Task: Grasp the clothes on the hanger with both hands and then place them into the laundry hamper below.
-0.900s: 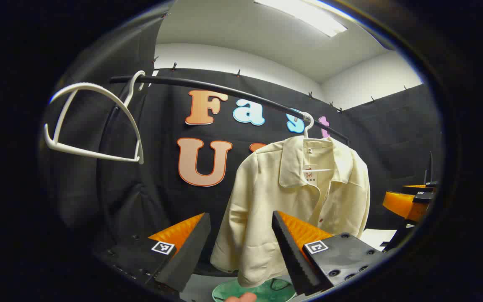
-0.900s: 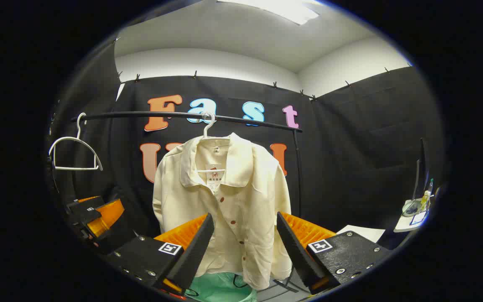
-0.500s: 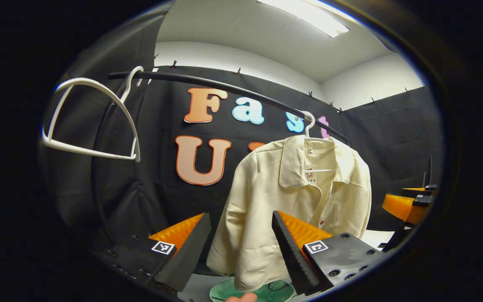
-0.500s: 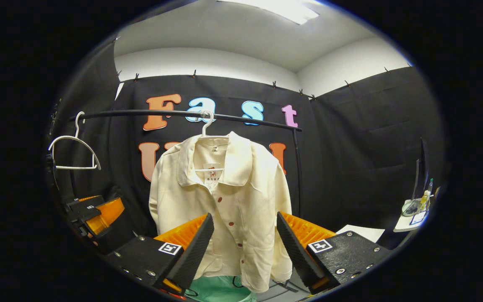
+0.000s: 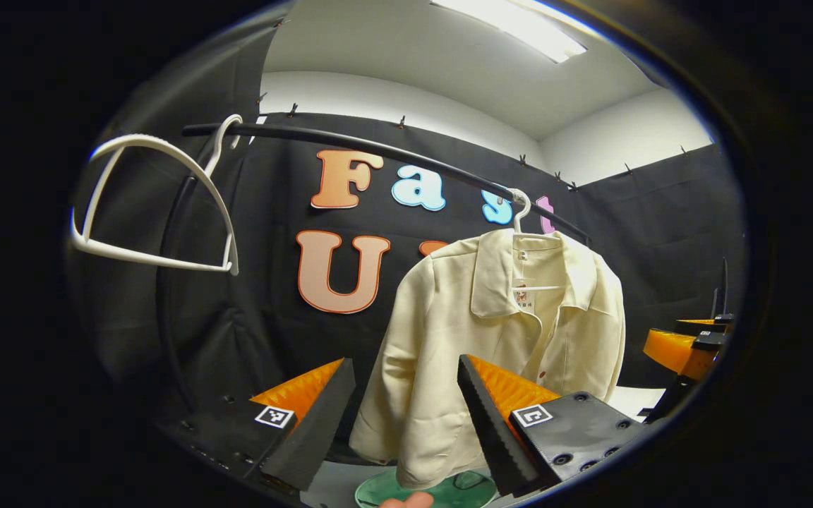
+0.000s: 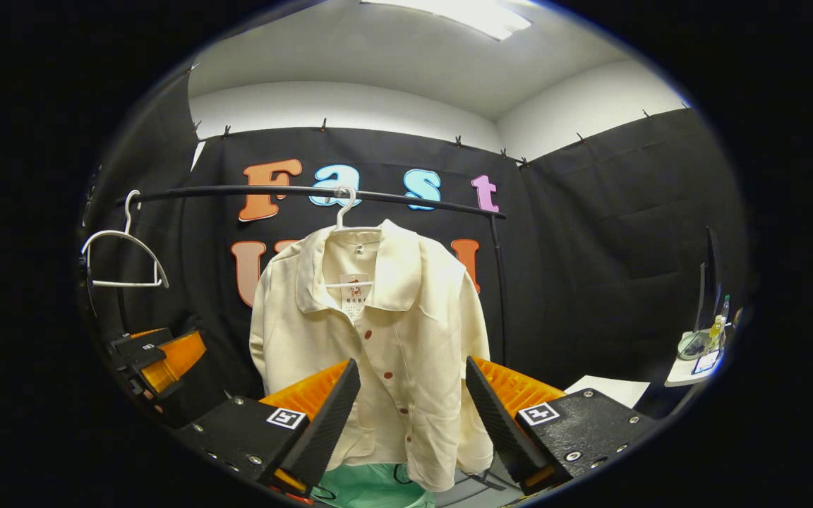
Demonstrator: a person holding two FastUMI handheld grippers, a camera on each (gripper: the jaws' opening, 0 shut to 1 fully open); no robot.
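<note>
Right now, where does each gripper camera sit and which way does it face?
Left gripper view: rides the left gripper, open, aimed up at the cream shirt from its left; empty white hanger near; a fingertip at the bottom.
Right gripper view: rides the right gripper, open, facing the shirt's buttoned front.
Shared: shirt, black rail, green hamper, each other's gripper at the edge.

Cream shirt (image 6: 378,339) seen slightly larger and lower-left in the right gripper view than 0.9 s ago, other gripper (image 6: 159,356) shifted a little higher at the left edge, shirt hem (image 5: 413,458) swung marginally left in the left gripper view.
</note>
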